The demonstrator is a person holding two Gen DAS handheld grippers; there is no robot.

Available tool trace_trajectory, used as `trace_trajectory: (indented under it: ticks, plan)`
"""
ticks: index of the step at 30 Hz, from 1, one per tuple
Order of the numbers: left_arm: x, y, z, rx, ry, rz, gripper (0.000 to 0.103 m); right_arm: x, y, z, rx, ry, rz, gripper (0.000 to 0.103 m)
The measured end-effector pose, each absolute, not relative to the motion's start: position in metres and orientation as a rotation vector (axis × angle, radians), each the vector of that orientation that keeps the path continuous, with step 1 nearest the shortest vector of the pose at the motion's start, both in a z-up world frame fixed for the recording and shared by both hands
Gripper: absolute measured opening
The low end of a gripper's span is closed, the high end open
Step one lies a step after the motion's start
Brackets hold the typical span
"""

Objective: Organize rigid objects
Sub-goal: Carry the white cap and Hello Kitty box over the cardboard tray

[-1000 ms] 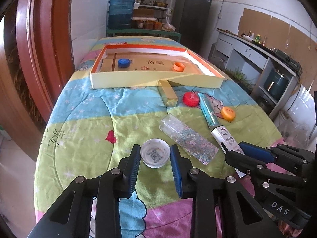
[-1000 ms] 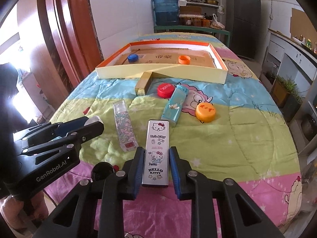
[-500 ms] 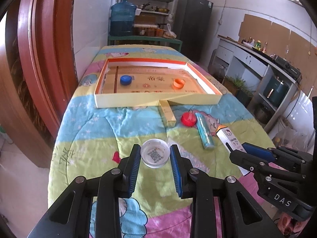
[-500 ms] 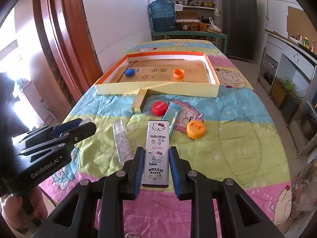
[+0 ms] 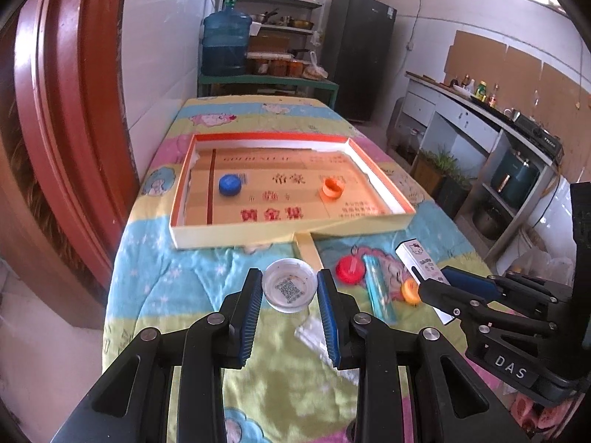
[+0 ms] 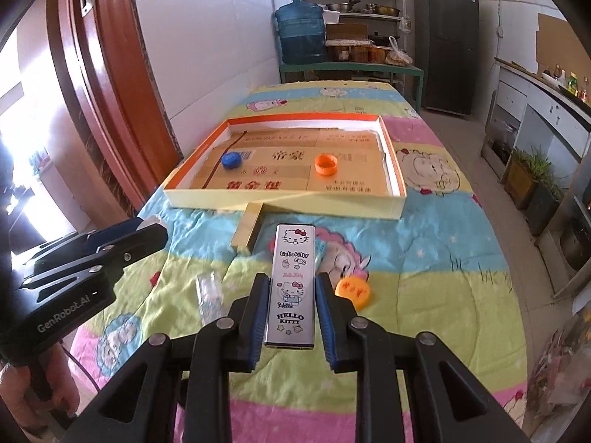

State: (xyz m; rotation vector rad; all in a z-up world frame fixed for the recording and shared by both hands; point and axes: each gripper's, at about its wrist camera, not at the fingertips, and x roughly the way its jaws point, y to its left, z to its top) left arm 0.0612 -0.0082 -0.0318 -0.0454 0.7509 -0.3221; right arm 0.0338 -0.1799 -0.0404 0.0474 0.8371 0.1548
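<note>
My left gripper (image 5: 290,289) is shut on a clear round lid (image 5: 289,289) with a printed code inside, held above the quilt. My right gripper (image 6: 291,291) is shut on a flat Hello Kitty tin (image 6: 293,280), lifted off the table; this tin (image 5: 421,264) also shows in the left wrist view. Ahead lies a shallow box tray (image 5: 192,236) with orange rim, holding a blue cap (image 5: 229,184) and an orange cap (image 5: 331,188). On the quilt stay a red cap (image 5: 349,268), a teal tube (image 5: 378,289), an orange lid (image 6: 352,289) and a clear patterned case (image 6: 209,297).
A cartoon-print quilt (image 6: 424,258) covers the table. A red wooden door frame (image 5: 62,110) stands close on the left. A water jug (image 6: 301,33), shelves and a dark fridge (image 6: 445,44) stand beyond the table's far end. A counter (image 5: 480,125) runs along the right.
Both grippers have risen and drawn toward the box tray, each still carrying its object. The clear patterned case and the other items on the quilt now lie lower and nearer in view.
</note>
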Motion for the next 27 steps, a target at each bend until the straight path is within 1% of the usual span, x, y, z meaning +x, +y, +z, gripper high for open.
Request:
trace_trajectory:
  ticks: [16,27]
  plan:
    - [0.127,-0.026,-0.015,-0.024,0.721,-0.323,0.031,0.099,-0.207,-0.028,0.044,0.834,0.137,0.026]
    - [0.183,-0.030,-0.009,-0.049,0.739,-0.326,0.031,0.147,-0.228,-0.020,0.064,0.828,0.136,0.026]
